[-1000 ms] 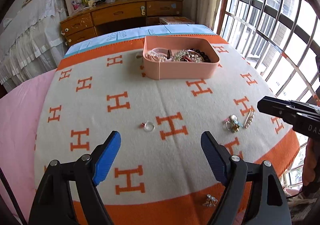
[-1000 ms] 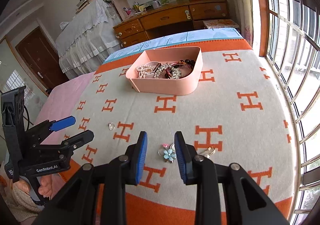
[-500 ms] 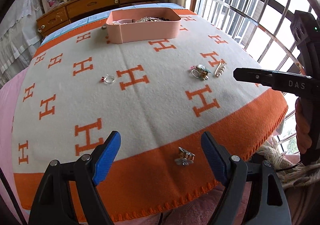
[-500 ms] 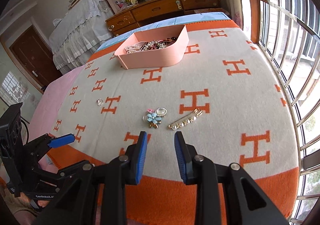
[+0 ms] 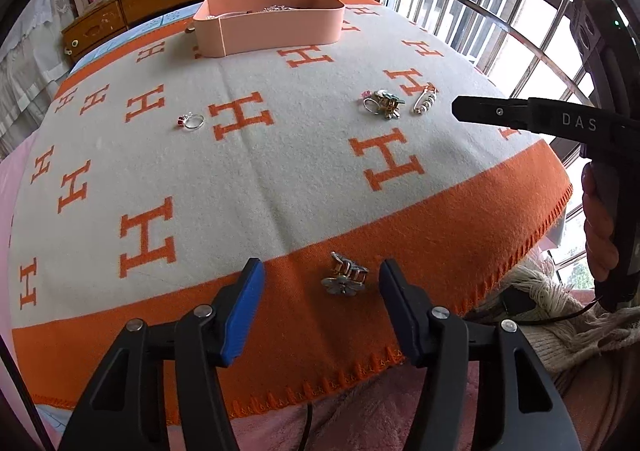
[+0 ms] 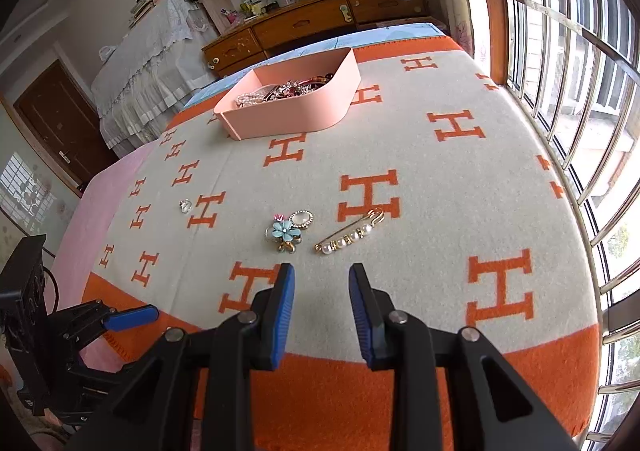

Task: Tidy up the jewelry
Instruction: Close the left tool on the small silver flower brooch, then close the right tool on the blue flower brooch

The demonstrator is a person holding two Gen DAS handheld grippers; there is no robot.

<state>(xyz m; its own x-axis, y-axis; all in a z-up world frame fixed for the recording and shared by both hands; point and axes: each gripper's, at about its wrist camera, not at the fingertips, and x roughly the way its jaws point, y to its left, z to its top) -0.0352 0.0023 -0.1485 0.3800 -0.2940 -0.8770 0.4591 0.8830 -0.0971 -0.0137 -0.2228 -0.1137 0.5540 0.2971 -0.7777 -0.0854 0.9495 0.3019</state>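
A pink tray [image 6: 288, 119] at the far end of the blanket [image 5: 280, 179]. Inside the tray: a heap of jewelry [image 6: 286, 89], with pale beads on the left and dark red and black beads on the right. Too tangled to tell each piece apart. Only the tops of the heap showing over the wall in the left view.

Out on the blanket, not in the tray: a silver ring [image 5: 192, 121] with a red stone, alone near the middle. Well to its right, a little pile of brooches [image 6: 289, 230], with a blue flower on top and a round white stone just behind it, touching. Just beside the pile, a gold pin [image 6: 350, 233] with pearls in a row, lying slanted. Down on the orange edge, a silver flower clip [image 5: 345, 280], lying flat.

Left gripper [image 5: 320, 305] wide apart, holding nothing, low over the orange edge. Flower clip right between the two blue pads [image 5: 242, 315], not touching either one.

Right gripper [image 6: 321, 311] parted a little, holding nothing. Hanging just short of the pile and the pin, both in front of its tips. Seen from the left view as a black bar [image 5: 520, 117] to the right of the pin.
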